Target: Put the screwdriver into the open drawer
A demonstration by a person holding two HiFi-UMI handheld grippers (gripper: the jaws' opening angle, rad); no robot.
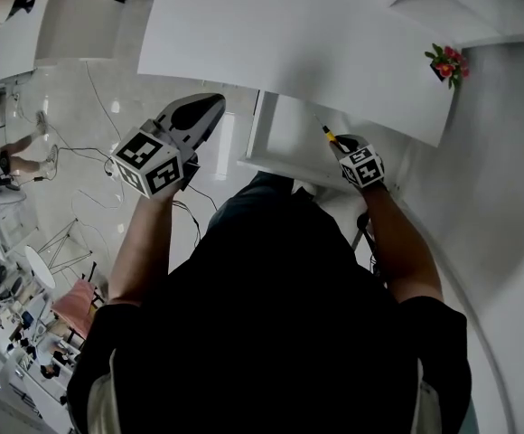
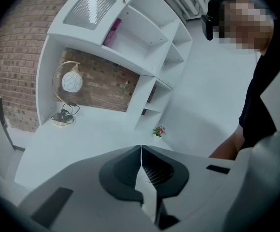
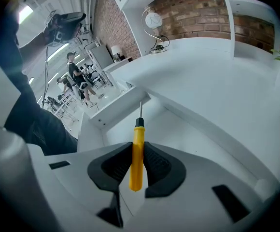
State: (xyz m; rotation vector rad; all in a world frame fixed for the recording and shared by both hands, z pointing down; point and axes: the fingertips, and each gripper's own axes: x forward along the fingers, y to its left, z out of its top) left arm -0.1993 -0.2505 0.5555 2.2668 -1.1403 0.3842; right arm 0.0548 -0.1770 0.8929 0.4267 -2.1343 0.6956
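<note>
A screwdriver (image 3: pixel 138 153) with a yellow handle, black collar and thin metal shaft is clamped between the jaws of my right gripper (image 3: pixel 138 151), its tip pointing forward. It hangs just above the open white drawer (image 3: pixel 145 129) under the desk edge. In the head view the right gripper (image 1: pixel 341 145) holds the screwdriver (image 1: pixel 329 135) over the drawer (image 1: pixel 285 143). My left gripper (image 1: pixel 210 108) is raised to the left of the drawer, off the desk, with its jaws together and nothing between them (image 2: pixel 141 151).
A white curved desk (image 1: pixel 298 43) runs above the drawer, with a small flower pot (image 1: pixel 446 64) at its right end. White shelving (image 2: pixel 145 37) and a round lamp (image 2: pixel 70 83) stand against a brick wall. People and furniture fill the floor at far left (image 1: pixel 9 161).
</note>
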